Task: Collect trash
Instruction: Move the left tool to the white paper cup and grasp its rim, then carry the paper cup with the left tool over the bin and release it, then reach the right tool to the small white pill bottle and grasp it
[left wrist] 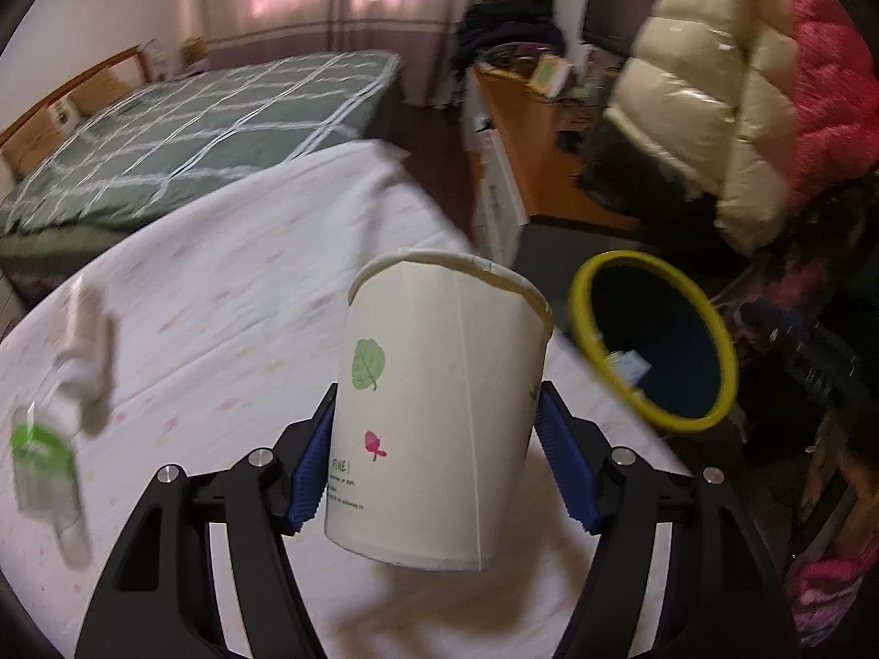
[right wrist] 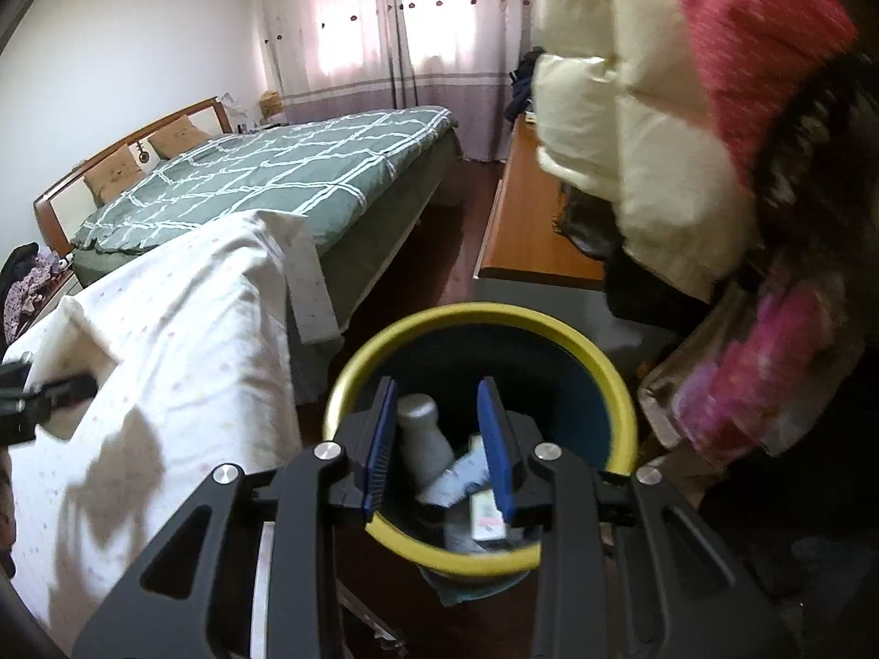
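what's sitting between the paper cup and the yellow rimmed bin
In the left wrist view, only the right pad of the left claw and bare white sheet lie between paper cup and bin.

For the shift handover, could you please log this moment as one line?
left gripper: shut on paper cup, above table | right gripper: open, empty, over yellow-rimmed bin | bin: holds white bottle
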The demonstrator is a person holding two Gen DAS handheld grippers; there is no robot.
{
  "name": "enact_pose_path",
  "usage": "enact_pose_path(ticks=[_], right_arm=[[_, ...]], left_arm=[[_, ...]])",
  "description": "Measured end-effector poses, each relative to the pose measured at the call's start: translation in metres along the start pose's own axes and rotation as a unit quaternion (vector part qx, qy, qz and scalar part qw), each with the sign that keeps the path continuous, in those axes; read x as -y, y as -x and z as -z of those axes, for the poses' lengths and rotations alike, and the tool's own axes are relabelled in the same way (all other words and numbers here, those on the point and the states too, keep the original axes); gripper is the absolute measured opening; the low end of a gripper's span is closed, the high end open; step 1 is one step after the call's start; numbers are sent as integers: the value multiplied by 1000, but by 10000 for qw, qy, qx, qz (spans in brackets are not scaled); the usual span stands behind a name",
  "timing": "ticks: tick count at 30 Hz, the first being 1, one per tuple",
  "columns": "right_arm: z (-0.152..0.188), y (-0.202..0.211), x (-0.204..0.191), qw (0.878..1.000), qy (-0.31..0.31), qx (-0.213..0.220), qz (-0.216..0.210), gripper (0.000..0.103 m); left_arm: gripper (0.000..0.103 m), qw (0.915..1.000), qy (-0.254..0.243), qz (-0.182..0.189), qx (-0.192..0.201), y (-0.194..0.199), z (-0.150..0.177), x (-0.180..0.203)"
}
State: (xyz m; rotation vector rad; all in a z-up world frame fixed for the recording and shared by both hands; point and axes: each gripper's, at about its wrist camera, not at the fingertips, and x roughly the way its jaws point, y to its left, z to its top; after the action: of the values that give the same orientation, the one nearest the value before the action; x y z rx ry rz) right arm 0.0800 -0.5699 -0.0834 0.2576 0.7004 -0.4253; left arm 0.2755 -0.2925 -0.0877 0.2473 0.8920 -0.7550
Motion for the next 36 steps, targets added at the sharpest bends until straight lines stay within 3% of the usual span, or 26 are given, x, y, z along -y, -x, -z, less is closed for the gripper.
enact_pose_path(ticks=[12, 17, 20, 21, 25, 28, 32, 36], right_arm=[[25, 26, 61, 9991, -407, 54, 53, 35], [31, 27, 76, 9985, -537, 50, 26, 36], [34, 25, 84, 9980, -629, 35, 30, 39], [35, 24, 87, 9978, -667, 23, 29, 39], [35, 22, 86, 9976, -695, 16, -20, 40], [33, 21, 79, 9978, -659, 35, -97, 41], [31, 20, 61, 9983, -546, 22, -225, 41], [27, 16, 37, 9987, -365, -33, -362, 42]], left_arm=[[68, 9950, -657, 713, -240, -66, -45, 143], [69, 9922, -760, 901, -408, -96, -55, 183], [84, 9935, -860, 684, -315, -112, -62, 203], [96, 9939, -844, 654, -273, -113, -64, 206], [96, 9973, -534, 511, 22, -95, -65, 192], [97, 9980, -337, 325, 422, -60, -55, 167], [98, 9955, -39, 7, 945, -5, -27, 115], [98, 9905, 268, -646, 1188, 40, 12, 49]])
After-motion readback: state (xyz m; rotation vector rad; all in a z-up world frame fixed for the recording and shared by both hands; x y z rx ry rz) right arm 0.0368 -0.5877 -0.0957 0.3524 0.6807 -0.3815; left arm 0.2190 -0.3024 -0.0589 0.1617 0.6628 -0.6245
